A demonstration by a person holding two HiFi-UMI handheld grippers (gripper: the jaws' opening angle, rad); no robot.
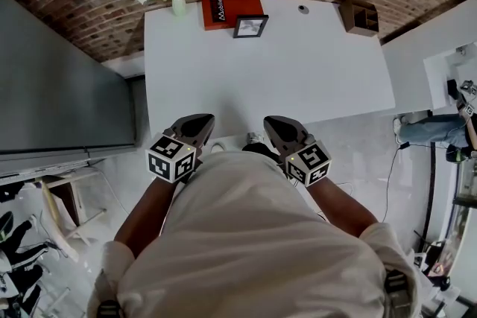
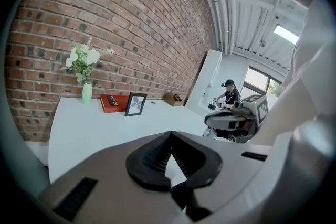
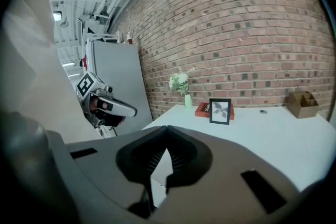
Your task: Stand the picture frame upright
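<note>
Left gripper (image 1: 199,120), right gripper (image 1: 275,122): jaws closed, empty | picture frame (image 1: 250,26) stands portrait, facing grippers

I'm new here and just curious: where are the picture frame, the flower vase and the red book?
picture frame (image 1: 250,26): head view, on the picture inside the black border.
flower vase (image 1: 179,7): head view, on the pale green body.
red book (image 1: 240,5): head view, on the plain red cover.

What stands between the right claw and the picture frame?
Nothing visible. Only bare white table lies between the right claw and the picture frame, which stands near the far edge before a red book.
</note>
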